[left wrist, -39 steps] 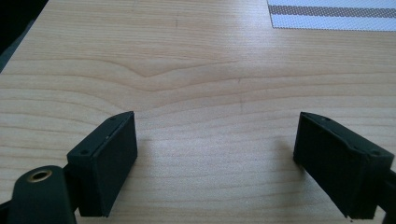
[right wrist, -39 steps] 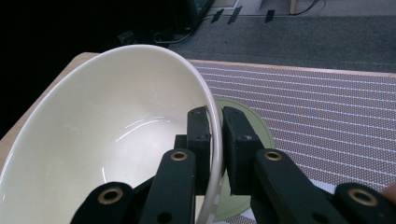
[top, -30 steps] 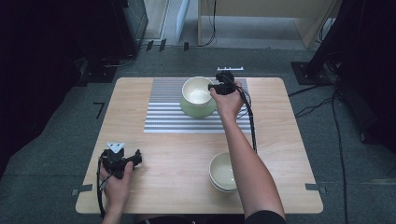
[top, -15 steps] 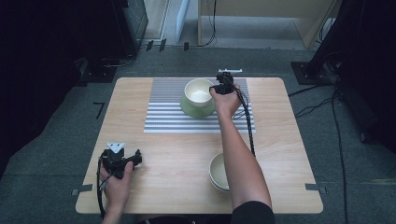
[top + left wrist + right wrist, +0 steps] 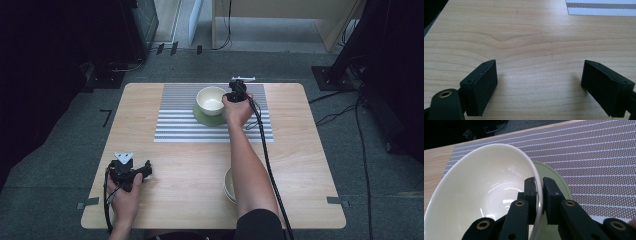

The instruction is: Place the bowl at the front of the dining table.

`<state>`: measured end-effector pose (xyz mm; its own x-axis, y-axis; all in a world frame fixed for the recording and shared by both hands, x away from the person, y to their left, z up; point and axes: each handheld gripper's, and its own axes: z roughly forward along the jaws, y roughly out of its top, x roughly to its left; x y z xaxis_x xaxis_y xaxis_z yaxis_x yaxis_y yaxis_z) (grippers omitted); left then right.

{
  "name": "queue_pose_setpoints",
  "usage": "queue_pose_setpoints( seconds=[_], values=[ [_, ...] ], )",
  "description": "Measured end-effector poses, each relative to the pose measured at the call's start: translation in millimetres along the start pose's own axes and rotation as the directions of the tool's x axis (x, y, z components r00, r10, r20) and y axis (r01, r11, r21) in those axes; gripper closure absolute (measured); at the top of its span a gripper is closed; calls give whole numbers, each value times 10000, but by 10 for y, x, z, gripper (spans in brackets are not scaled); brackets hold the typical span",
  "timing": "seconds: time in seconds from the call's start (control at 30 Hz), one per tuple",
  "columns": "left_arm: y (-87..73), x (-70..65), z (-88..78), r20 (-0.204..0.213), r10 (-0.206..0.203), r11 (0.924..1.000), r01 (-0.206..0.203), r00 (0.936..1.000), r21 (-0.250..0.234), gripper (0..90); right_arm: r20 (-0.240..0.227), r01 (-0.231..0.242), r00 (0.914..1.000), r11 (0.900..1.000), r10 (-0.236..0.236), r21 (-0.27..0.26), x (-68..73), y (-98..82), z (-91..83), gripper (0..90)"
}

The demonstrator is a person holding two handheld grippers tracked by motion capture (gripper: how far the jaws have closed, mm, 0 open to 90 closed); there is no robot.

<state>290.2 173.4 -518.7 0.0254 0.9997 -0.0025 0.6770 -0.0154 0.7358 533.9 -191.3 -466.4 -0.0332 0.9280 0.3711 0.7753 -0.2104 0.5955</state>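
A cream bowl (image 5: pixel 210 99) sits over a green plate (image 5: pixel 206 119) on the striped mat (image 5: pixel 175 120) at the far middle of the table. My right gripper (image 5: pixel 231 96) is shut on the bowl's right rim; in the right gripper view its jaws pinch the rim of the bowl (image 5: pixel 481 195), one inside and one outside, with the green plate (image 5: pixel 554 177) showing beneath. The bowl looks tilted. My left gripper (image 5: pixel 145 169) rests at the near left of the table, open. In the left gripper view its fingers (image 5: pixel 481 85) stand wide apart over bare wood.
Another cream bowl (image 5: pixel 229 186) sits near the front edge, partly hidden by the right forearm. The right gripper's cable (image 5: pixel 265 150) trails across the mat and table toward the front. The mat's near edge (image 5: pixel 599 7) lies ahead of the left gripper.
The right gripper and the bowl it holds have shifted slightly over the green plate. The left gripper has stayed where it was.
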Motion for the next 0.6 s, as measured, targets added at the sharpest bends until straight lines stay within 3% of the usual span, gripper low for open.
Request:
queue_pose_setpoints(
  seconds=[0.33,0.6],
  values=[
    [0,0,0,1,-2,10000,2,10000,2,130,138,-186,9997,9998,186,8,5,-29,81,828],
    [0,0,0,4,-2,10000,2,10000,2,130,293,-6,9996,10000,5,30,11,-45,96,833]
  ],
)
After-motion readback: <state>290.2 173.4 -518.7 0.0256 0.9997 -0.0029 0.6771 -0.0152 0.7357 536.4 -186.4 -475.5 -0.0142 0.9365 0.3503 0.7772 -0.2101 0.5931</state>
